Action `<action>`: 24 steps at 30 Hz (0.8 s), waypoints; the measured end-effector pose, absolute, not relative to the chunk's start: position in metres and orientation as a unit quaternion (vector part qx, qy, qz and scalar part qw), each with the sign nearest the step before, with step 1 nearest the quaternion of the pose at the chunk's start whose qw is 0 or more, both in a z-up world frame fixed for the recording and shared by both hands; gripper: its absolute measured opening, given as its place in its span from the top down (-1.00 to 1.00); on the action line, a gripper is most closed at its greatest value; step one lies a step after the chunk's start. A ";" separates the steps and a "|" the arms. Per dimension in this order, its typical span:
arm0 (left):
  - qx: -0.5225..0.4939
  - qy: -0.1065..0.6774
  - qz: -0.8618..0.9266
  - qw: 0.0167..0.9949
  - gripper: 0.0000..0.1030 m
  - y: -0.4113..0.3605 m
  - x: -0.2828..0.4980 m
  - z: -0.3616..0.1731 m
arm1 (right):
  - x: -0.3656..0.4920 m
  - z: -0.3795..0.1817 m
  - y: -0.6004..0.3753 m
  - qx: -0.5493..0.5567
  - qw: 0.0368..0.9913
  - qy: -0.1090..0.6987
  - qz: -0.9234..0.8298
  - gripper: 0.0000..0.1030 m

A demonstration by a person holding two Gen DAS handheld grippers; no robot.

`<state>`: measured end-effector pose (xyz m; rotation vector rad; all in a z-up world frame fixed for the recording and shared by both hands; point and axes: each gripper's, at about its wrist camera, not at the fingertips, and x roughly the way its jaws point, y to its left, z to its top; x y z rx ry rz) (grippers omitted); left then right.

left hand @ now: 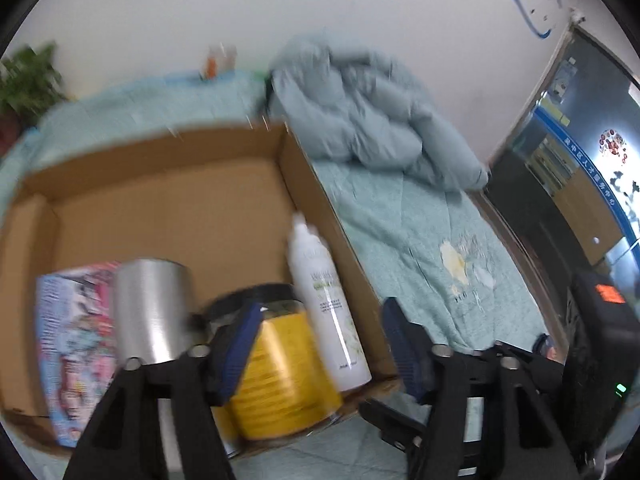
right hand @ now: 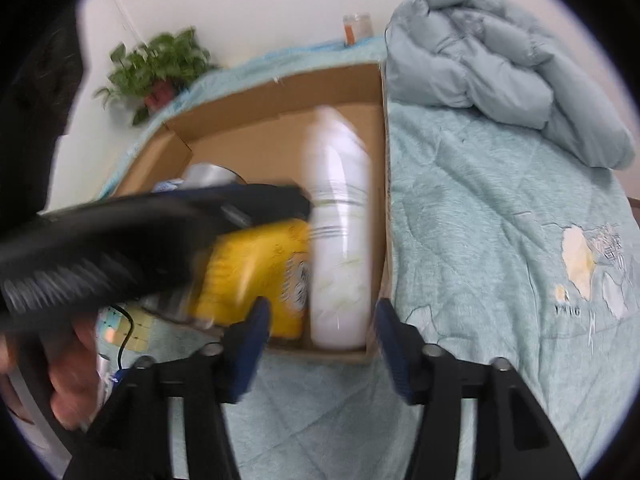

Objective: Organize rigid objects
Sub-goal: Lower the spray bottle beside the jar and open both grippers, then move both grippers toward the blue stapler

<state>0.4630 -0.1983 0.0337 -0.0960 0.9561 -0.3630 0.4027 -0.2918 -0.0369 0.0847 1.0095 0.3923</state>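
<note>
On the quilted pale-green bedspread point(left hand: 404, 236), a shallow brown cardboard box point(left hand: 160, 200) is set with its top open, and four things are held in it. One flat printed booklet or packet point(left hand: 76, 344), pink and blue, is seen at eight o'clock in the left wrist view. One cylindrical brushed-metal cup point(left hand: 152, 308) stands just beside it. One clear jar point(left hand: 276, 364) with a black lid and yellow contents is found at six o'clock, beside the cup. One tall white spray bottle point(left hand: 328, 304), smooth and tapered to a narrow nozzle, is seen against the box's right wall; whether it stands or leans cannot be told through the blur.

In the right wrist view the same bottle point(right hand: 340, 240) and yellow jar point(right hand: 256, 276) are seen side by side at the box's near wall point(right hand: 320, 354).

Two grippers are counted. The left gripper point(left hand: 316, 344) is held with its blue pads apart, one pad point(left hand: 236, 352) in front of the jar and not visibly pressed on it. The right gripper point(right hand: 320, 344) is likewise held with fingers apart, the bottle's base framed between them but ungripped.

One crumpled grey-blue padded duvet point(right hand: 500, 76) is heaped at one o'clock in the right wrist view, one leafy potted plant point(right hand: 156, 68) at eleven o'clock, and one small jar with an orange label point(right hand: 356, 28) at twelve. A hand point(right hand: 68, 372) is seen at eight o'clock.
</note>
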 end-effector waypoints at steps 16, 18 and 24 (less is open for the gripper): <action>0.027 0.277 -0.051 0.959 0.79 -0.054 0.207 0.170 | 0.240 -0.007 -0.252 -0.021 0.912 0.371 0.175 0.93; 0.030 0.263 -0.034 0.964 0.46 -0.041 0.174 0.171 | 0.219 0.001 -0.248 -0.012 0.920 0.351 0.172 0.93; -0.004 0.279 -0.034 0.960 -0.99 -0.020 0.118 0.129 | 0.176 0.009 -0.251 0.029 0.942 0.300 0.146 -1.00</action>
